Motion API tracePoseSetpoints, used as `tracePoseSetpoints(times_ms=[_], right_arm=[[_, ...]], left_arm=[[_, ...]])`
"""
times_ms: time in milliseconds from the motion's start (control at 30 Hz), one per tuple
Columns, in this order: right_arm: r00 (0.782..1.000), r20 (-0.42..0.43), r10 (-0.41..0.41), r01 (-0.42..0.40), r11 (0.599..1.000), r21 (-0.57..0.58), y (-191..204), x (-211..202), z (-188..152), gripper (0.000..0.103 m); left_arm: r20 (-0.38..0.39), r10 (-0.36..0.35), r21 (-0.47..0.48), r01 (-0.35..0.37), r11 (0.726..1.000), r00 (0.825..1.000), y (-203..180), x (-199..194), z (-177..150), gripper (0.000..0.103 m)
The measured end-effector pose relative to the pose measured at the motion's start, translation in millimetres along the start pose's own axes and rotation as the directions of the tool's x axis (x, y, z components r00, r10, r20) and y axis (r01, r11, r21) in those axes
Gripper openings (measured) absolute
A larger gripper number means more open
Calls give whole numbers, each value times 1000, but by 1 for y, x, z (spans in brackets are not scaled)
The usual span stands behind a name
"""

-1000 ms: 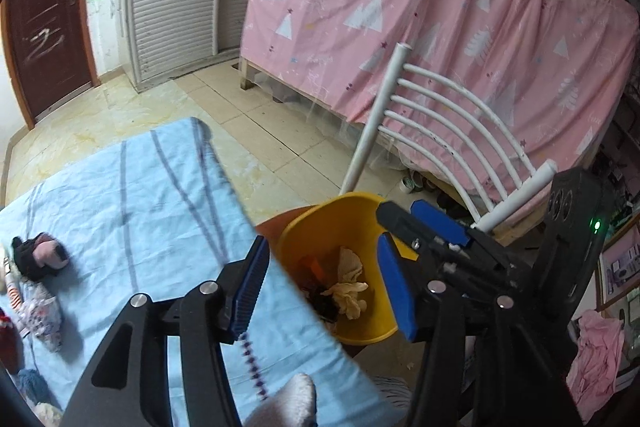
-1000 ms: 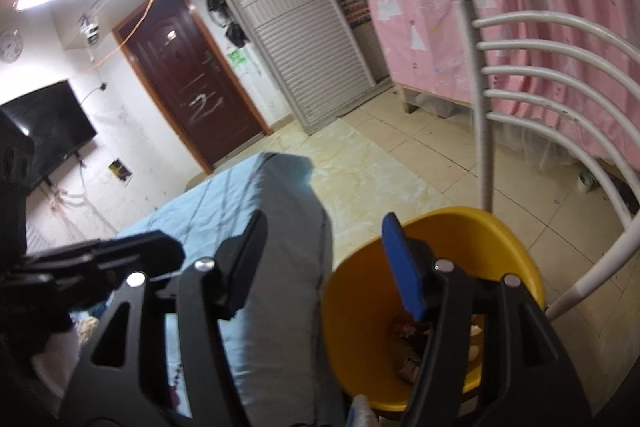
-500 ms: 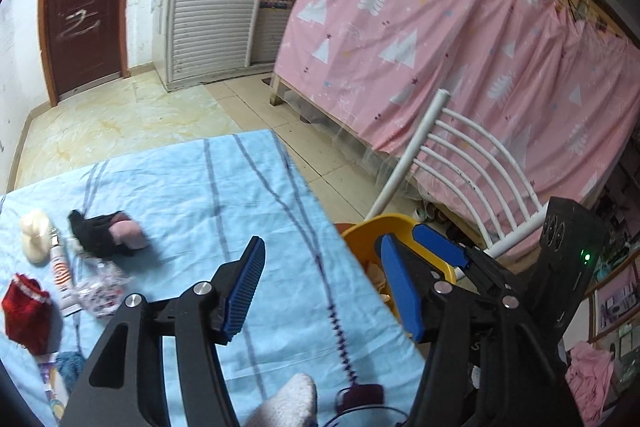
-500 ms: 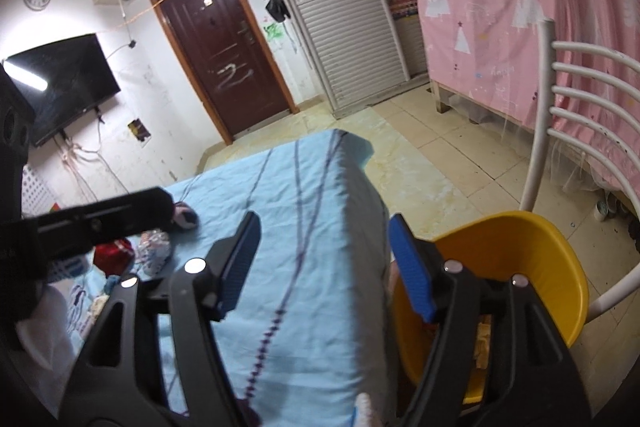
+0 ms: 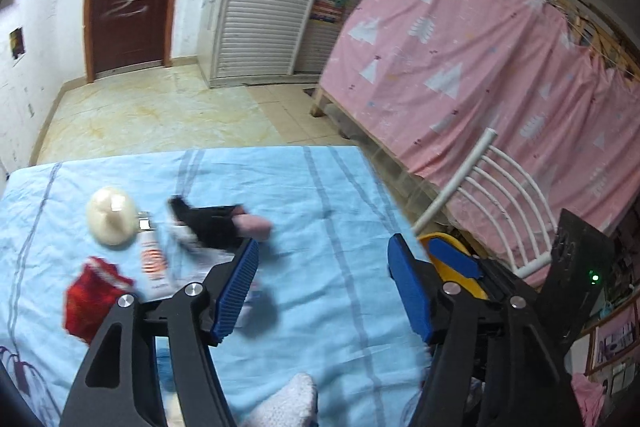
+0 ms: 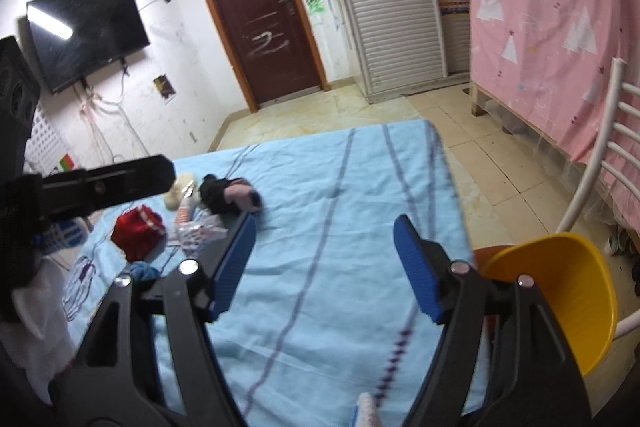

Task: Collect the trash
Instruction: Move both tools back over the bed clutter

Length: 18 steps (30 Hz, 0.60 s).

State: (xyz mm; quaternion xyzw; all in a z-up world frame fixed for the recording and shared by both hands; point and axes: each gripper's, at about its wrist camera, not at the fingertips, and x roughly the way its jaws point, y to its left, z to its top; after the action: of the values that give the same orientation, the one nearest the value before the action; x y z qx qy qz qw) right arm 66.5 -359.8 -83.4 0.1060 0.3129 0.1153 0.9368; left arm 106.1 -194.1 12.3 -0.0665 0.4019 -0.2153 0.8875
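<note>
Both the left tongs and right tongs are spread, empty. Trash pile lies near the surface's left edge; approach low, pinch the black-and-pink bundle squarely.

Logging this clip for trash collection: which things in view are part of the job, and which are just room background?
Job:
yellow bin
red scrap
black-and-pink bundle
cream lump
striped wrapper
blue cloth

Background:
white chair
pink curtain
door
television
</note>
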Motion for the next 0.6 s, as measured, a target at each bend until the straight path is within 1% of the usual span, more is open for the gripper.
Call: tracePoseSetpoints(times_ms=[100,233,367,433,533,600], right_arm=[[1000,-22,10,-11,1000,-22,15,10,-1,73],[998,-58,29,-33,998,-59,38,23,-2,74],[995,-88,41,-50,994,-102,60,32,-4,75],[994,-98,44,-56,991,-118,69,37,-4,79],[992,-119,46,-63,988,-141,81,45,-4,80],[990,-131,47,-67,986,-152,87,50,-5,80]], left_arm=[[1,23,-36,-23,999,1000,24,-3,0,59],[-4,49,-85,-50,995,999,52,-5,-1,60],[1,75,-101,-75,992,997,71,-9,-3,60],[7,116,-105,-114,988,993,82,-13,-5,60],[3,187,-106,-186,977,982,100,-16,-7,61],[-13,206,-118,-207,971,978,114,-17,-9,61]])
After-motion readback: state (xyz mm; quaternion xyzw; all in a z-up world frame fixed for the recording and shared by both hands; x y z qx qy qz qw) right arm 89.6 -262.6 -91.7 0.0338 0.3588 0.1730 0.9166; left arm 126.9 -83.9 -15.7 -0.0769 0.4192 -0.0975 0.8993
